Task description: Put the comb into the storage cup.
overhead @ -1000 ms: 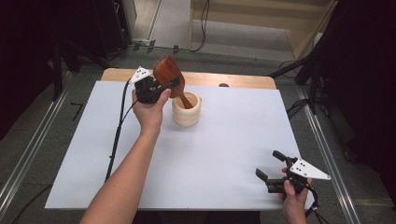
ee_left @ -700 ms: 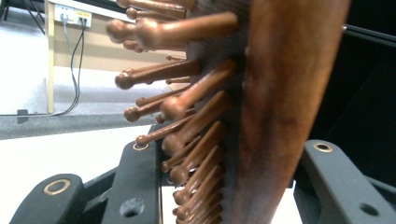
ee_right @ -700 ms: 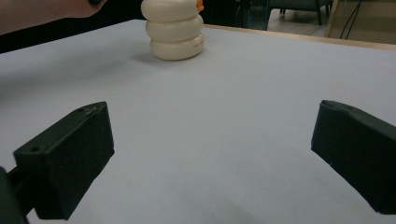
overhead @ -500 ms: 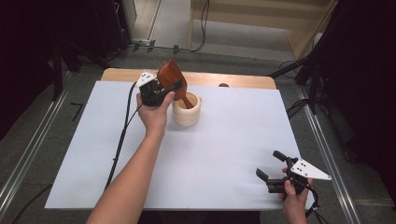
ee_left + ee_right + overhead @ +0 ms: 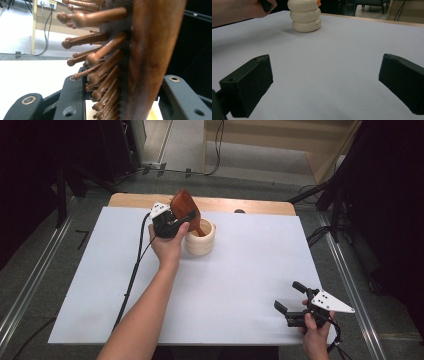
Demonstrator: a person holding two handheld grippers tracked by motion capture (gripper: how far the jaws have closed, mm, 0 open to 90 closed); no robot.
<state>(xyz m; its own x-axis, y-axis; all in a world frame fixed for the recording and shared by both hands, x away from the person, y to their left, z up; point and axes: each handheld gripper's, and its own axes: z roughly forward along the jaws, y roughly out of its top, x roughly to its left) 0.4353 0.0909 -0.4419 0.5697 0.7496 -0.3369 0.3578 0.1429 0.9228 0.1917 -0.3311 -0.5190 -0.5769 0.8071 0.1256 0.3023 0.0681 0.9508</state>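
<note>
From the high view, the left claw (image 5: 172, 226) is pinching a wooden hairbrush (image 5: 186, 210) by the lower part of its head, just left of the cream ribbed holder (image 5: 200, 238) standing at the back of the worktop (image 5: 240, 270). The brush's long axis is tilting, with its handle running down to the right into the holder's mouth and its head leaning up and left, away from the holder. The right claw (image 5: 295, 301) is sitting spread and empty, well apart from the holder at the near right corner, so the left hand is the nearer one.

In the left gripper view, the hairbrush (image 5: 140, 60) is standing between the two black jaws, bristles pointing left.

In the right gripper view, the holder (image 5: 305, 15) is lying far ahead and slightly left of the spread jaws, which are gripping nothing.
</note>
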